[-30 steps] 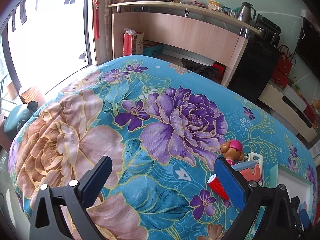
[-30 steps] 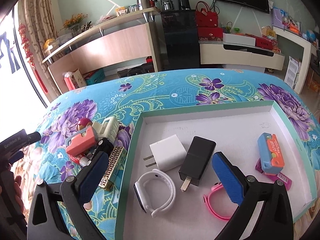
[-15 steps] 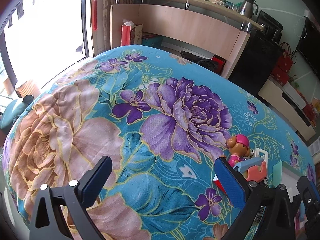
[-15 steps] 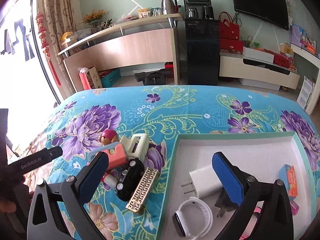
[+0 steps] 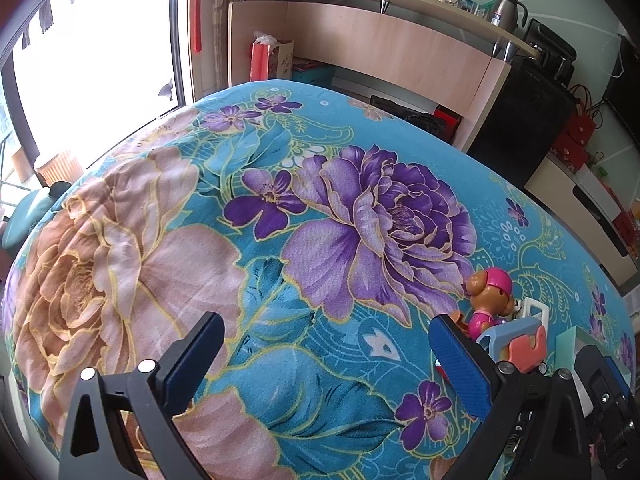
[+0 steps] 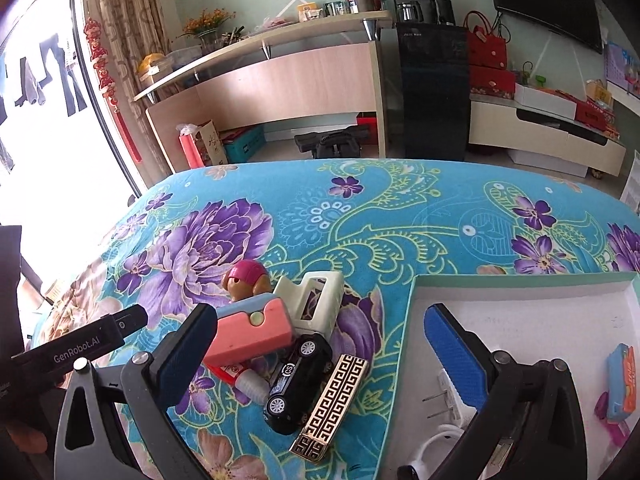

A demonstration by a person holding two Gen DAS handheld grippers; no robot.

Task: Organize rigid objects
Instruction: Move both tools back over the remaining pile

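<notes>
- Right wrist view: the right gripper (image 6: 320, 344) is seen with its blue-padded fingers (image 6: 452, 354) spread wide, nothing held between them. Compared with a second ago, it has been swung off the tray interior and is now aimed at the toy pile beside the tray's left wall.
- Tray (image 6: 520, 280): white inside, green rim. Less of it is framed than before; a white charger (image 6: 450, 398), a white watch strap (image 6: 430, 450) and a blue-orange case (image 6: 622, 380) are seen inside it.
- Toy pile, on the floral blanket (image 6: 400, 216), just left of the tray: a pink-blue block (image 6: 252, 334), a dog figure with pink cap (image 6: 246, 280), a cream toy frame (image 6: 316, 300), a black toy car (image 6: 298, 384) and a gold-patterned lighter (image 6: 330, 400), all touching or overlapping. The pile is shown larger and nearer the centre than earlier.
- Left wrist view: the left gripper (image 5: 324, 354) is seen with its fingers spread and empty, above the blanket. The dog figure (image 5: 490, 298) is seen beyond its right finger, higher in frame than before.
- The left gripper's body (image 6: 80, 346) is visible at the left edge of the right wrist view.
</notes>
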